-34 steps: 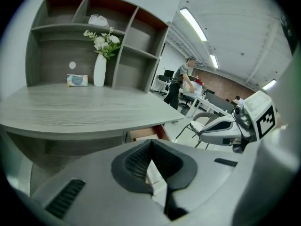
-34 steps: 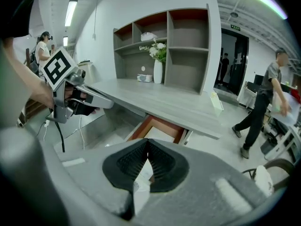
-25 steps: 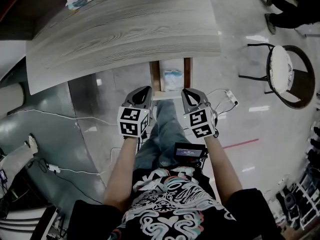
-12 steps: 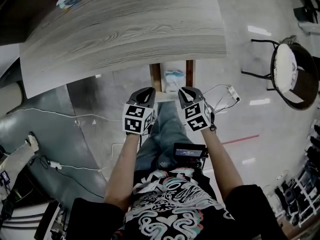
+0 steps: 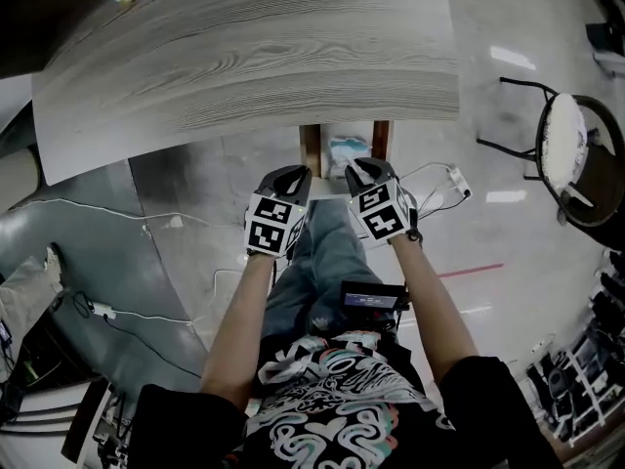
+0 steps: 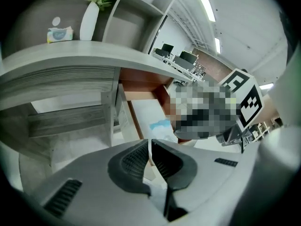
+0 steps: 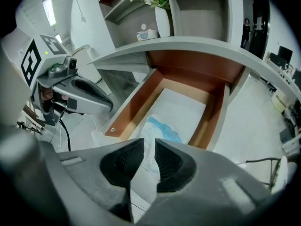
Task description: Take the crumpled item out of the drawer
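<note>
The wooden drawer (image 5: 311, 150) stands pulled out from under the grey table (image 5: 254, 57). Inside it lies the crumpled white and light-blue item (image 5: 347, 151), which also shows on the drawer's pale floor in the right gripper view (image 7: 162, 129) and in the left gripper view (image 6: 161, 127). My left gripper (image 5: 296, 176) hovers at the drawer's front left corner, jaws shut and empty (image 6: 150, 147). Just above the drawer's front edge, my right gripper (image 5: 357, 169) is also shut on nothing (image 7: 149, 150), short of the item. The drawer's brown side walls (image 7: 130, 111) are bare.
A round-seat chair (image 5: 570, 154) stands at the right. Cables and a power strip (image 5: 451, 181) lie on the floor beside the drawer. A tissue box (image 7: 147, 33) and a white vase (image 7: 162, 21) sit on the tabletop. The person's legs are below the grippers.
Both grippers have moved forward toward the open drawer and a little closer together. Their jaws have stayed shut. The item has not moved.
</note>
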Action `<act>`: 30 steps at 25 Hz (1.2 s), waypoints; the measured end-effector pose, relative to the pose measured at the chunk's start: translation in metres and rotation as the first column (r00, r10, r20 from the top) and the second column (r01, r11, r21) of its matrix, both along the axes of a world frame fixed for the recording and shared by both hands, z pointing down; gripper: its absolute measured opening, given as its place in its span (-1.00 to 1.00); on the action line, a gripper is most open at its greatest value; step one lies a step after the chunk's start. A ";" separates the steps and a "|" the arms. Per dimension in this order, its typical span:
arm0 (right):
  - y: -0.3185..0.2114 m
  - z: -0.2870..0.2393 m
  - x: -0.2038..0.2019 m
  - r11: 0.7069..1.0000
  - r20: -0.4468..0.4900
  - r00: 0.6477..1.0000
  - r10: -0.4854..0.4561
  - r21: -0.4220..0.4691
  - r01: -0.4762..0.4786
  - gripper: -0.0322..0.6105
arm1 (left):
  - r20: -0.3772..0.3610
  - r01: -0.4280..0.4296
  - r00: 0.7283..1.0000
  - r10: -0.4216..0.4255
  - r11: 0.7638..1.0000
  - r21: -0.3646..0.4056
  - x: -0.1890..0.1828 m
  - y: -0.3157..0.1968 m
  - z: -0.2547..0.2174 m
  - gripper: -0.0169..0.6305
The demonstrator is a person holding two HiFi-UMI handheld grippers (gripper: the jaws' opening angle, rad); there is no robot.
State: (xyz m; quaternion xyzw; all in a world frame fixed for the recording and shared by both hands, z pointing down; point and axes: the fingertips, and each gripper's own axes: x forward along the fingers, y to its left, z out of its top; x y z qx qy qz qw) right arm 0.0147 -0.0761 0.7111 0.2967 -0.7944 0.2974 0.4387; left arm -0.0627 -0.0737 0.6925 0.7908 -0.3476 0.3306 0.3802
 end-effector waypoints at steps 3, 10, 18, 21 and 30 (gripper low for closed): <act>-0.001 0.008 -0.002 1.000 -0.025 0.999 -0.026 -0.011 0.026 -0.73 | 0.004 0.001 1.000 -0.001 1.000 -0.014 -0.001 0.000 0.006 -0.94; -0.006 0.021 -0.002 0.999 -0.064 0.997 -0.045 -0.015 0.045 -0.73 | 0.017 -0.011 1.000 0.011 0.999 -0.030 0.004 -0.002 0.014 -0.94; -0.001 0.032 0.004 0.997 -0.092 0.993 -0.075 -0.031 0.072 -0.83 | 0.047 -0.008 0.999 0.008 1.000 -0.001 -0.001 -0.012 0.010 -0.94; -0.003 0.029 0.004 0.996 -0.098 0.992 -0.083 -0.021 0.081 -0.87 | 0.053 0.007 0.999 -0.007 1.000 0.010 -0.005 -0.016 0.008 -0.94; -0.012 0.019 0.002 0.998 -0.065 0.996 -0.055 0.002 0.055 -0.88 | 0.072 0.003 0.997 -0.005 1.000 0.025 -0.004 -0.015 0.010 -0.95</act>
